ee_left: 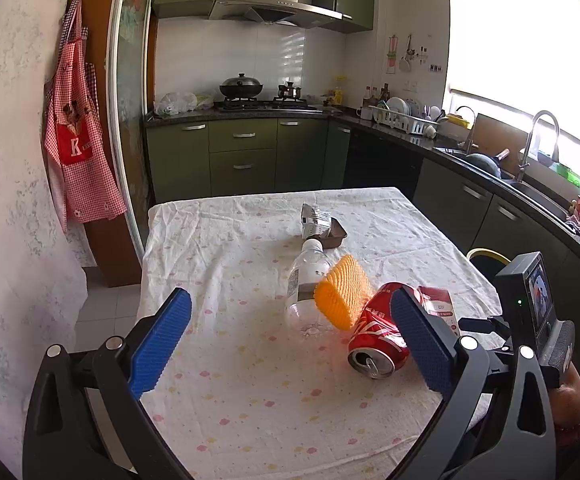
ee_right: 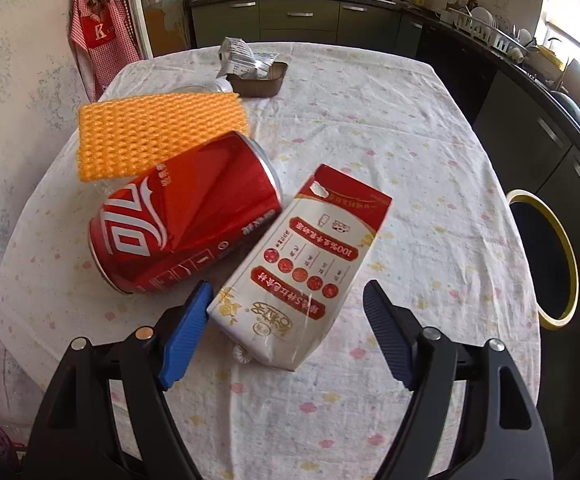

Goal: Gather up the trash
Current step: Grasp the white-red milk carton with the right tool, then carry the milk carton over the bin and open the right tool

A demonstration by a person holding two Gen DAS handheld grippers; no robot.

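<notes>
A dented red cola can [ee_right: 182,216] lies on its side on the cloth-covered table [ee_right: 410,160]. A red and white milk carton [ee_right: 306,268] lies flat beside it. An orange foam net [ee_right: 158,136] rests against the can and a clear plastic bottle [ee_left: 306,284]. A crumpled wrapper [ee_right: 242,56] sits in a small brown tray [ee_right: 258,80] farther back. My right gripper [ee_right: 288,308] is open, its fingers on either side of the carton's near end. My left gripper [ee_left: 290,320] is open and empty above the table, left of the can [ee_left: 378,336].
A black bin with a yellow rim [ee_right: 546,256] stands right of the table. Green kitchen cabinets [ee_left: 242,152], a stove and a sink counter [ee_left: 510,176] run behind and to the right. A red checked apron [ee_left: 74,132] hangs on the left wall.
</notes>
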